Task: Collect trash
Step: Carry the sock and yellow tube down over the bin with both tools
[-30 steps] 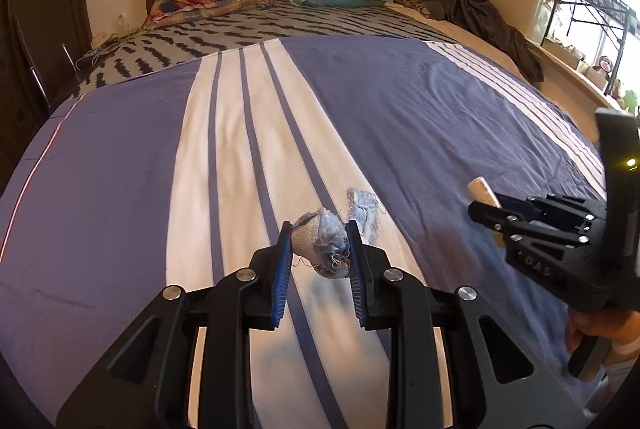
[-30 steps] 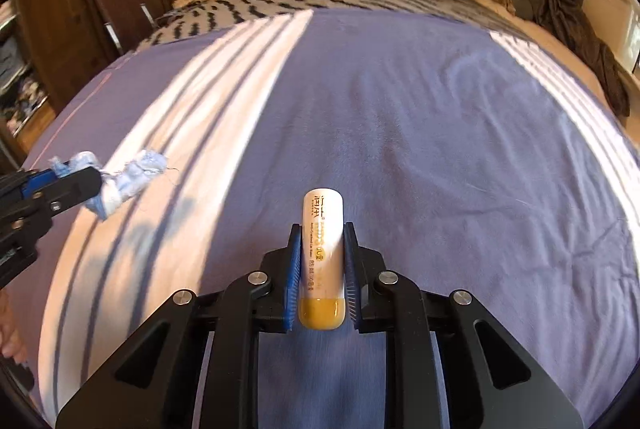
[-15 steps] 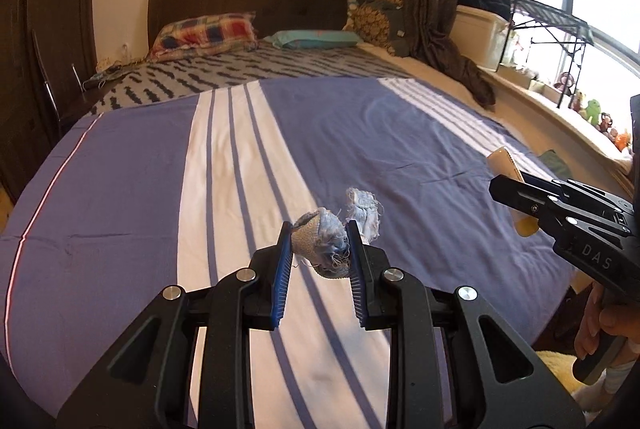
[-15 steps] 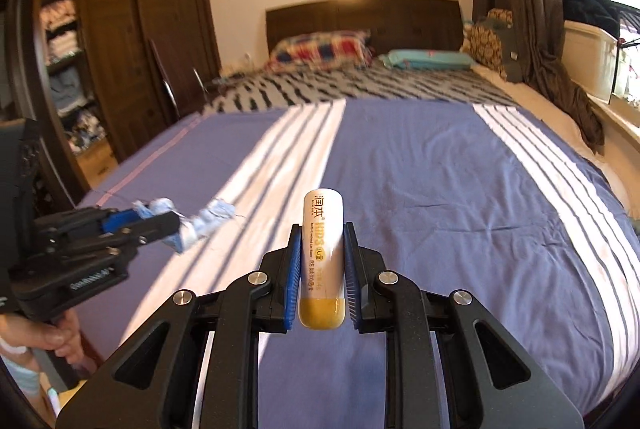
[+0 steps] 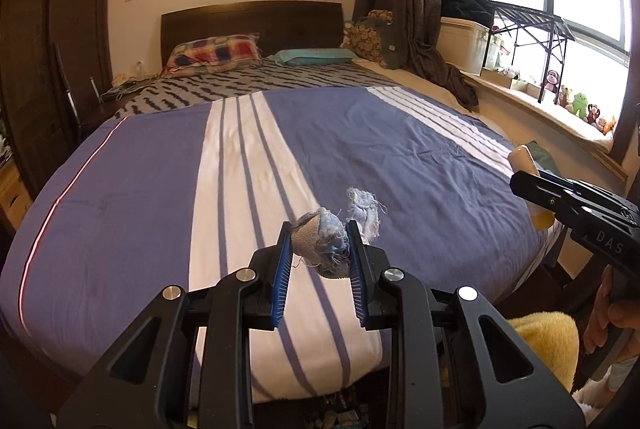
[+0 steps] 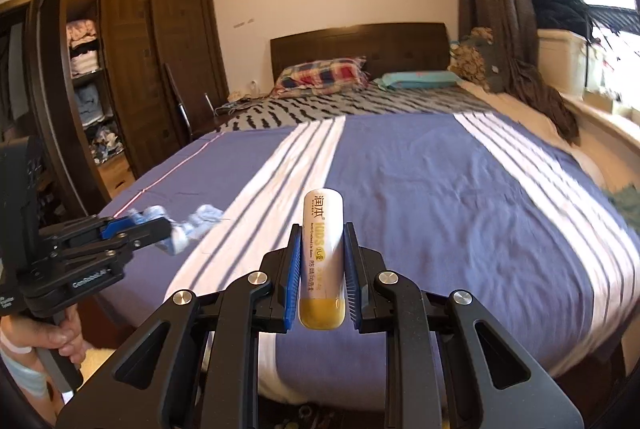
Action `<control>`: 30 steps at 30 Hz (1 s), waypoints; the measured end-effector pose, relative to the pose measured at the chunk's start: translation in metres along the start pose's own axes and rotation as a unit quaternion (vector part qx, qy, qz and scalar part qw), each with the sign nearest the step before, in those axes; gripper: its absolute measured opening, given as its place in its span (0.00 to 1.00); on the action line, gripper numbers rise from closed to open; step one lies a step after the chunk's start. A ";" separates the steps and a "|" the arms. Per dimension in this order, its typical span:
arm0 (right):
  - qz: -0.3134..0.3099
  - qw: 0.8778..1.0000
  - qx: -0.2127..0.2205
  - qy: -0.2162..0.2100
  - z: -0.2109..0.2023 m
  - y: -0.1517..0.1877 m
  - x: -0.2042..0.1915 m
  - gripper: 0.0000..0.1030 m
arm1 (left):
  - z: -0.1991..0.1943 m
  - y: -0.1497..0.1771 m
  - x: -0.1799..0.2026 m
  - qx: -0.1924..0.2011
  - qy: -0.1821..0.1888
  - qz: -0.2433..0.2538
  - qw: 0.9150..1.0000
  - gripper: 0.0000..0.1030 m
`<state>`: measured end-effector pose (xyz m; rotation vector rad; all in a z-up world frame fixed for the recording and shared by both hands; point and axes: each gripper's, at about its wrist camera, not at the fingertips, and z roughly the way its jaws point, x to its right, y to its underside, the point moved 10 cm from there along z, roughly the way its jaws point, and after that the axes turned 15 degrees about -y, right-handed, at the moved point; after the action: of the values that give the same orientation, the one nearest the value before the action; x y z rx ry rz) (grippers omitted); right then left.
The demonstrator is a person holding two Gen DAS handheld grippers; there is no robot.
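Note:
My left gripper is shut on a frayed blue and beige cloth scrap, held in the air above the foot of the bed. A loose end of the scrap sticks out past the fingers. My right gripper is shut on a white lip balm tube with a yellow base, also held above the bed's foot. Each gripper shows in the other's view: the right one at the right edge with the tube, the left one at the left with the scrap.
The bed has a purple and white striped cover, pillows and a dark headboard. A wooden wardrobe stands left. A window sill with toys and a rack runs along the right. A yellow cloth lies below on the floor.
Both grippers have drawn back and up from the bed with their items still held. The bed's foot edge and the floor below have come into view.

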<state>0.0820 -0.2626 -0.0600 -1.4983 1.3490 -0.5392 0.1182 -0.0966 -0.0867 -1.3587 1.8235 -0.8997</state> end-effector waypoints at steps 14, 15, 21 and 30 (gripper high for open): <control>0.032 0.990 -0.138 -0.009 0.027 0.157 -0.017 0.20 | 0.010 0.153 0.004 -0.114 0.015 -0.011 0.993 0.24; 0.031 0.988 -0.152 -0.009 0.032 0.168 -0.019 0.20 | 0.014 0.162 0.003 -0.122 0.015 -0.011 0.992 0.24; 0.043 0.977 -0.207 -0.008 0.052 0.217 -0.018 0.20 | 0.043 0.215 0.009 -0.186 0.027 -0.006 0.982 0.24; 0.100 0.943 -0.315 -0.033 0.087 0.304 -0.012 0.20 | 0.084 0.292 0.032 -0.290 0.070 0.001 0.954 0.24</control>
<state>0.0091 -0.1797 -0.3564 -1.8266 1.6895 0.0934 0.0369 -0.0753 -0.3803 -1.6676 2.3132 -0.4750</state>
